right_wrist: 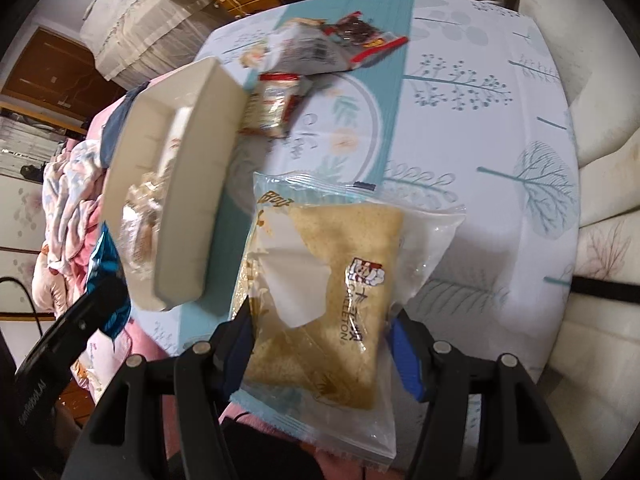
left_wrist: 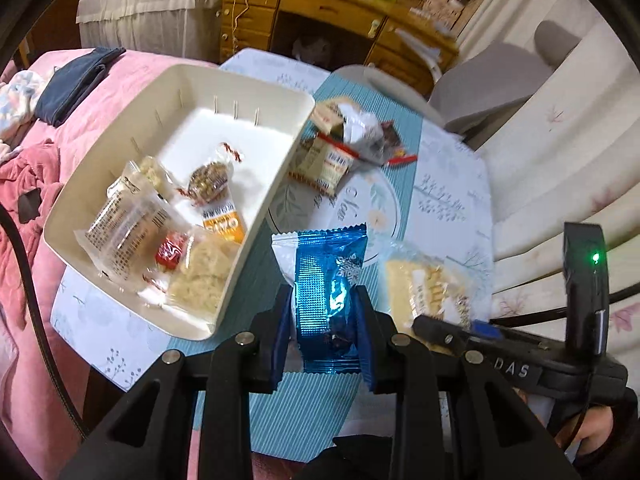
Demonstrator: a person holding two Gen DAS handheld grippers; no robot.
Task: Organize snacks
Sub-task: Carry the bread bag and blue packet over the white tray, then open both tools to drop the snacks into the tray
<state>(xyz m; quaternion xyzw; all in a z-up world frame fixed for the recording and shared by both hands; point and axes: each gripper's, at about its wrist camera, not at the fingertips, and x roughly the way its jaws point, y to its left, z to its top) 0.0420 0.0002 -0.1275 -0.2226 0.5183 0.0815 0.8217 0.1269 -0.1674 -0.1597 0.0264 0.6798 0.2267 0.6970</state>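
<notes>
My left gripper is shut on a shiny blue snack packet, held above the teal runner. Just to its left a white bin holds several wrapped snacks. My right gripper is shut on a clear packet with a brown cake, lifted over the table's near edge. The same cake packet shows in the left wrist view, beside one of the right gripper's fingers. In the right wrist view the bin sits to the left, with the blue packet at the far left.
A loose pile of snack packets lies on the tree-print tablecloth beyond the bin. Pink bedding borders the table on the left. A grey chair and a wooden desk stand behind, and cream cushions lie to the right.
</notes>
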